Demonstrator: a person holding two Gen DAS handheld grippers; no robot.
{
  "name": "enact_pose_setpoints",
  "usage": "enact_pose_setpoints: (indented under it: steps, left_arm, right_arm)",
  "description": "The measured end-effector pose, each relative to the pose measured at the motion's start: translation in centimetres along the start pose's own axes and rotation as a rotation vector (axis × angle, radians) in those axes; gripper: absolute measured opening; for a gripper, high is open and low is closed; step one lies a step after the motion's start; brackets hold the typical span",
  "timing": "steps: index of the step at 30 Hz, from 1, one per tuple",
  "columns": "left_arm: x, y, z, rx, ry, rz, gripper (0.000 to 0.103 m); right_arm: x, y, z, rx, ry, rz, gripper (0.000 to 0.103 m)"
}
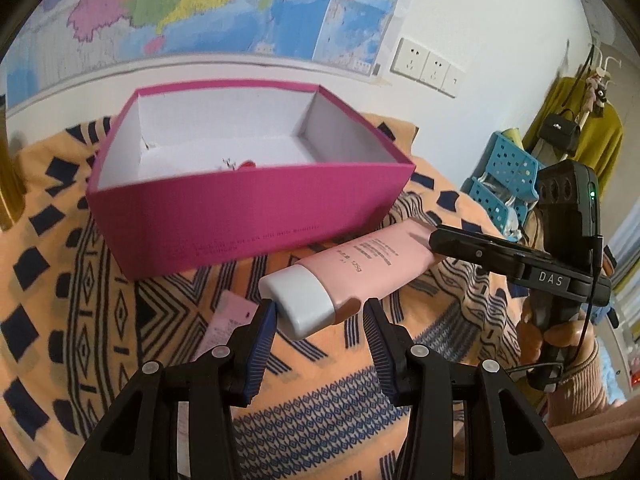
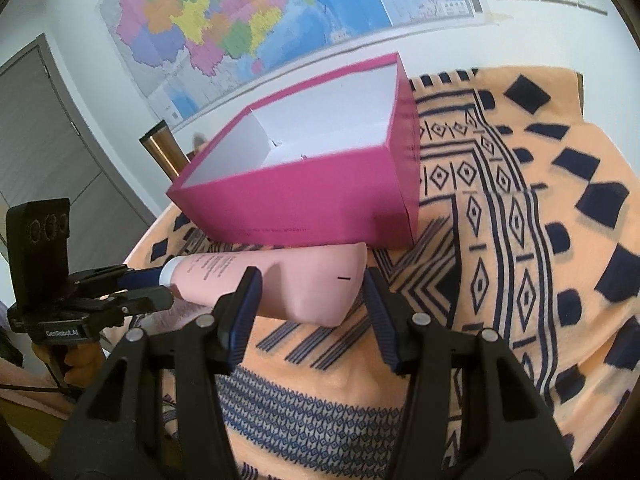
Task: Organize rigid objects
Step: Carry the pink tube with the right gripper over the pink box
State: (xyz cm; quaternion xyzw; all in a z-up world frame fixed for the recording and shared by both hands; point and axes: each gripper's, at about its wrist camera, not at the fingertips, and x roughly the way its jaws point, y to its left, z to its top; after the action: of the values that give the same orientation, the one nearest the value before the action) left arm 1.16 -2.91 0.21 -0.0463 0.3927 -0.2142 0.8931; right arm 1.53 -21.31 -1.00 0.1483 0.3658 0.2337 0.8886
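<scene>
A pink tube (image 1: 360, 264) with a white cap (image 1: 298, 302) hangs just above the patterned cloth, in front of an open magenta box (image 1: 240, 216). My left gripper (image 1: 320, 312) is shut on the tube's cap end. My right gripper (image 2: 310, 288) is shut on the wide crimped end of the tube (image 2: 304, 280). In the left wrist view the right gripper (image 1: 440, 240) reaches in from the right onto that end. In the right wrist view the left gripper (image 2: 160, 284) clamps the cap at the left. The box (image 2: 300, 208) has a white inside with a small red item (image 1: 246, 165) on its floor.
An orange cloth with dark blue patterns (image 2: 520, 200) covers the surface. A pink paper tag (image 1: 228, 320) lies on it below the box. A gold tumbler (image 2: 164, 152) stands behind the box at the left. A blue perforated basket (image 1: 504, 176) sits off to the right.
</scene>
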Motion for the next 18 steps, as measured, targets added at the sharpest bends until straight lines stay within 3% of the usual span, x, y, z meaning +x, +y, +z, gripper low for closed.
enact_pose_setpoints:
  steps: [18]
  left_arm:
    - [-1.3,-0.6,2.5,0.053,-0.079,0.042,0.044]
  right_arm:
    - [-1.1,1.1,3.0,-0.047,-0.083,0.006,0.055]
